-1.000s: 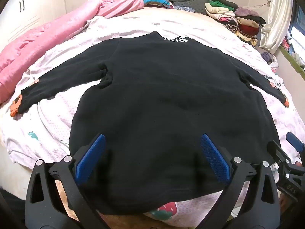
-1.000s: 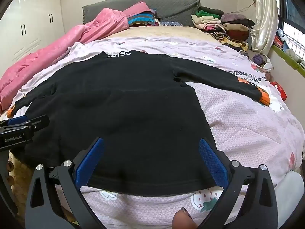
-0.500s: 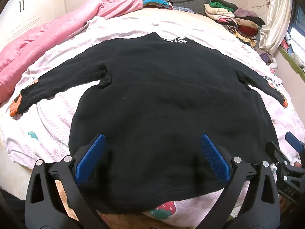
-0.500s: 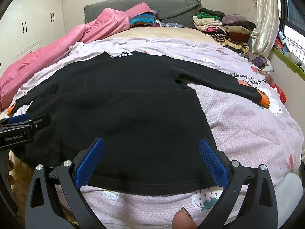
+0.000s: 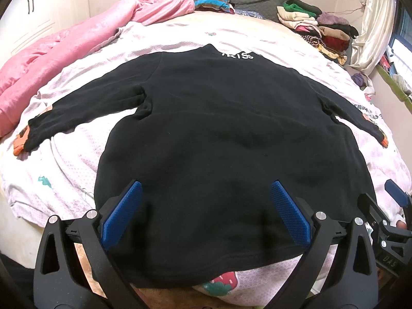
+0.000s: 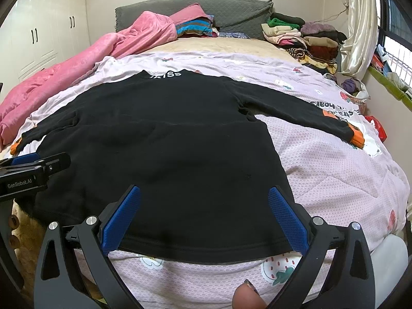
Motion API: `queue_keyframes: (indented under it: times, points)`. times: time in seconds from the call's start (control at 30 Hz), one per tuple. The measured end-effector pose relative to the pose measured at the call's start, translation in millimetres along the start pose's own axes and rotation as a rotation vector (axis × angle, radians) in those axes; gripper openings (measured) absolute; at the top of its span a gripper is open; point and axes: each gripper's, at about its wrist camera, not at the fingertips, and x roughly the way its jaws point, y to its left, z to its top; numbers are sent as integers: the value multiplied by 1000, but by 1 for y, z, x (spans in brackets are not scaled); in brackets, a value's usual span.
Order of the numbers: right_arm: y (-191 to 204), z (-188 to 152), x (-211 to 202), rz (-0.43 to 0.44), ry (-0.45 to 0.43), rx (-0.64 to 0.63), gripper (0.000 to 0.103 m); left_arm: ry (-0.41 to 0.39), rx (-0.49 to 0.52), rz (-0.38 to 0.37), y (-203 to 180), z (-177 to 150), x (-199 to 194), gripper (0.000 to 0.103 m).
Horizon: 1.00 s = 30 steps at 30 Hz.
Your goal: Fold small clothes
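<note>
A black long-sleeved sweater point(image 5: 219, 134) point(image 6: 167, 139) lies flat on the bed, hem nearest me, white lettering at the collar, both sleeves spread out with orange cuffs point(image 5: 20, 144) point(image 6: 356, 136). My left gripper point(image 5: 206, 206) hovers open over the hem's middle, nothing between its blue pads. My right gripper point(image 6: 204, 211) is open over the hem's right part, also holding nothing. The right gripper point(image 5: 391, 213) shows at the right edge of the left wrist view; the left gripper point(image 6: 31, 170) shows at the left edge of the right wrist view.
The sweater rests on a pale pink printed sheet point(image 6: 334, 180). A pink quilt point(image 5: 64, 51) runs along the bed's left side. Stacked folded clothes point(image 6: 303, 38) sit at the far right by the grey headboard point(image 6: 231, 10). A fingertip point(image 6: 244, 296) shows at the bottom.
Both views have crept slightly forward and up over the sweater. Both grippers stay open and the sweater has not moved.
</note>
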Motion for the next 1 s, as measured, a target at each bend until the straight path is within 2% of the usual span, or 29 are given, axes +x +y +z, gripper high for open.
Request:
queue_keyframes:
  times: [1.0]
  points:
    - [2,10,2,12,0,5,99,12,12,15,-2,5,7,94]
